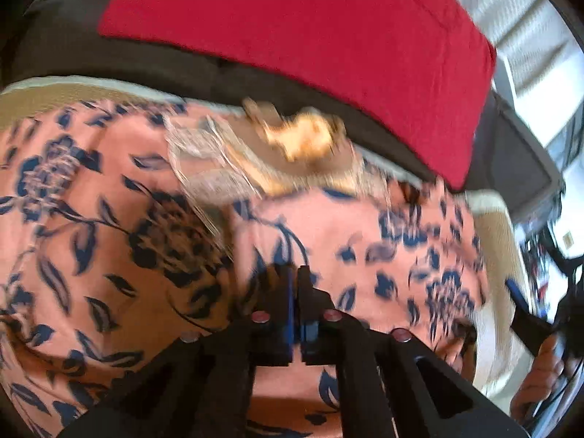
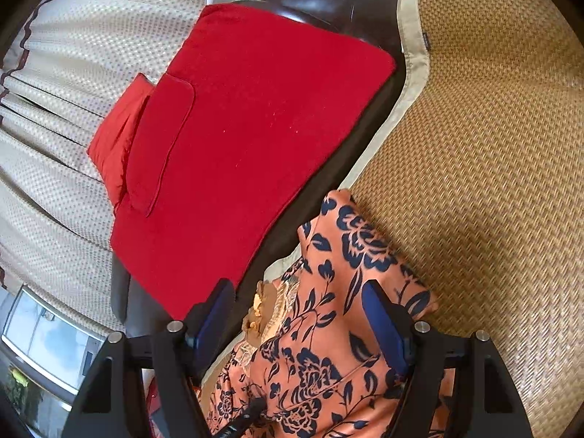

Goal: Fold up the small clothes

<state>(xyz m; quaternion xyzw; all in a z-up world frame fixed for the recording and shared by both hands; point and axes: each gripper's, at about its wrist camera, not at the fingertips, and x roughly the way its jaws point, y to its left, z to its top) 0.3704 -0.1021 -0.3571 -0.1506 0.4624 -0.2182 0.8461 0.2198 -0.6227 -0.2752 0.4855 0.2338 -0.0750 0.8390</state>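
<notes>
An orange garment with navy flowers [image 1: 109, 237] lies spread on a woven mat and fills most of the left wrist view. Its lace and gold-trimmed collar [image 1: 292, 142] lies at the far edge. My left gripper [image 1: 296, 273] is shut, its tips pressed into a fold of this cloth. In the right wrist view the same garment [image 2: 328, 346] lies bunched below my right gripper [image 2: 299, 310]. That gripper is open, with the blue pads [image 2: 383, 321] wide apart above the cloth and not pinching it. A dark tip [image 2: 252, 412] rests on the cloth at the bottom edge.
A big red cushion [image 2: 255, 127] leans on a dark sofa back [image 2: 328, 0], with a small red pillow [image 2: 120, 138] beside it. The woven mat [image 2: 492, 146] stretches to the right. Beige curtains [image 2: 73, 54] hang behind. A hand [image 1: 544, 361] shows at the right edge.
</notes>
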